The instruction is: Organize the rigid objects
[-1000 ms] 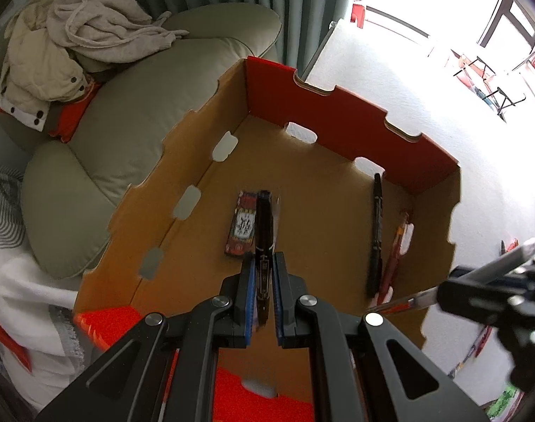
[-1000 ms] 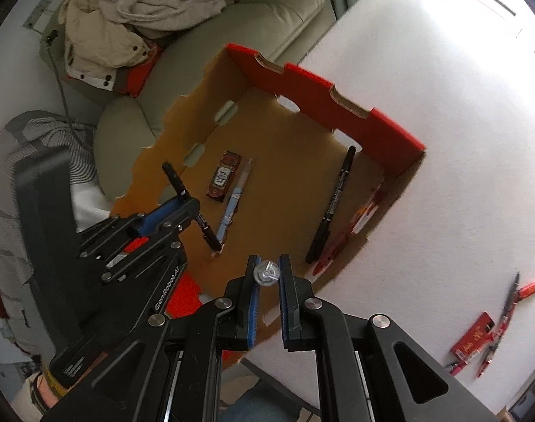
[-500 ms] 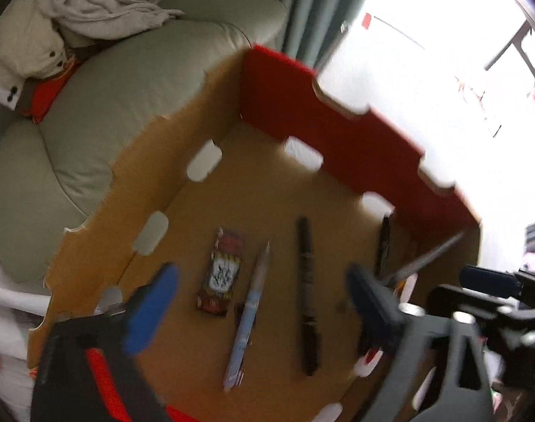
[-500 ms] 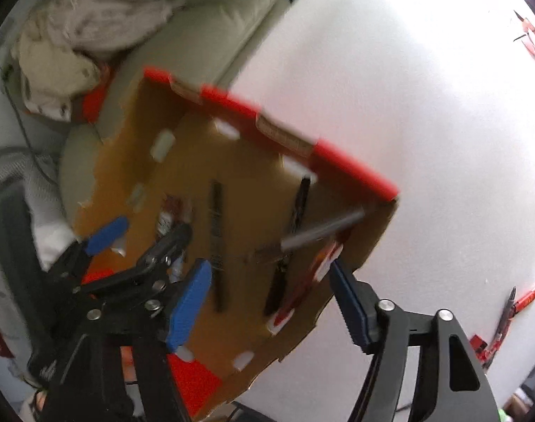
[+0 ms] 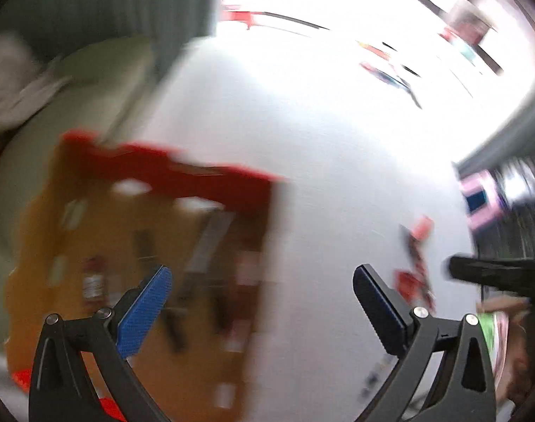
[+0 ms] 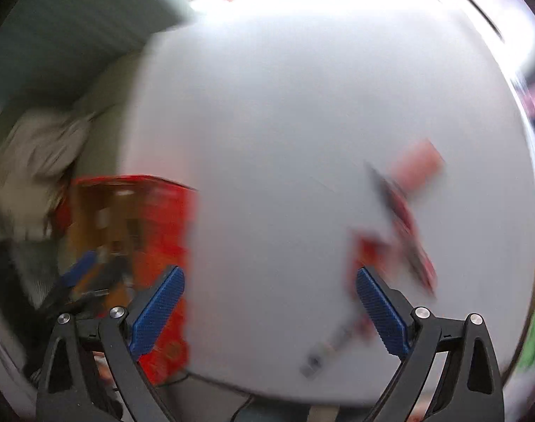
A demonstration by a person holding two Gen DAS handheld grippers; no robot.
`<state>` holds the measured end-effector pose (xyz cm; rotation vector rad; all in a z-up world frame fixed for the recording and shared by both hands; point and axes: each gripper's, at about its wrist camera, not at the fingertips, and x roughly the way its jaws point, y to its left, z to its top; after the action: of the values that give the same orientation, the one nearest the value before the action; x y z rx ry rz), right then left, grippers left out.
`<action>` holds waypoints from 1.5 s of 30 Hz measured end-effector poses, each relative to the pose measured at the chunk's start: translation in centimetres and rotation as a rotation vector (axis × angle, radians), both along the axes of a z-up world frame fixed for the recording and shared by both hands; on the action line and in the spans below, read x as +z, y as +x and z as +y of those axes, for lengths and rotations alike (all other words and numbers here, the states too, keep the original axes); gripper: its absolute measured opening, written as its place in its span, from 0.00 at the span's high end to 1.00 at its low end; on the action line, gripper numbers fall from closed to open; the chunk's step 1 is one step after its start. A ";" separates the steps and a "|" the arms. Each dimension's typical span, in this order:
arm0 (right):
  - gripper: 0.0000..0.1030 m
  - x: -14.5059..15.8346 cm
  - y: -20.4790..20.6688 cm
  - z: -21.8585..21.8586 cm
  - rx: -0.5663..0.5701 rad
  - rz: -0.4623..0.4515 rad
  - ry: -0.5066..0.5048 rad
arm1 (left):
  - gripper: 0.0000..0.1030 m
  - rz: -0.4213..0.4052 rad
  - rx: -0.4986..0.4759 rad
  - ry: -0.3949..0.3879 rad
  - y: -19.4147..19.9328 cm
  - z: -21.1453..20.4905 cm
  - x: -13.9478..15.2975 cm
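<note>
My left tool (image 5: 262, 304): jaws wide apart, nothing between them, above the white desk (image 5: 331, 176) beside the cardboard box (image 5: 102, 218), which holds blurred pens. My right tool (image 6: 269, 304): jaws opening, nothing between them, over the desk near loose red pens (image 6: 404, 232), well apart from the box.

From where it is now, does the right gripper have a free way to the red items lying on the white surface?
Probably yes. The right gripper is opening with nothing between its fingers, and the blurred red items lie in the open on the white surface, apart from the cardboard box.
</note>
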<state>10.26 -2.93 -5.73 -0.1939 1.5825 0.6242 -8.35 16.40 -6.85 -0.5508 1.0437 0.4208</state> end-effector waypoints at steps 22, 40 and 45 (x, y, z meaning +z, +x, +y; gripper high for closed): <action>0.04 -3.9 0.8 -22.4 -0.335 0.185 -0.107 | 0.00 0.336 -0.332 -0.010 16.4 -13.3 -13.0; 0.04 -8.5 1.5 -8.9 -0.190 0.125 -0.091 | 0.00 0.327 -0.280 0.070 14.3 -8.5 -13.2; 0.35 -9.9 2.2 -6.4 -0.209 0.084 -0.119 | 0.00 0.335 -0.211 0.053 13.4 -7.0 -13.2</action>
<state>12.49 -9.33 -15.58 -0.0892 1.6968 0.3803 5.03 9.38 -20.07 -0.3235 1.3938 0.3596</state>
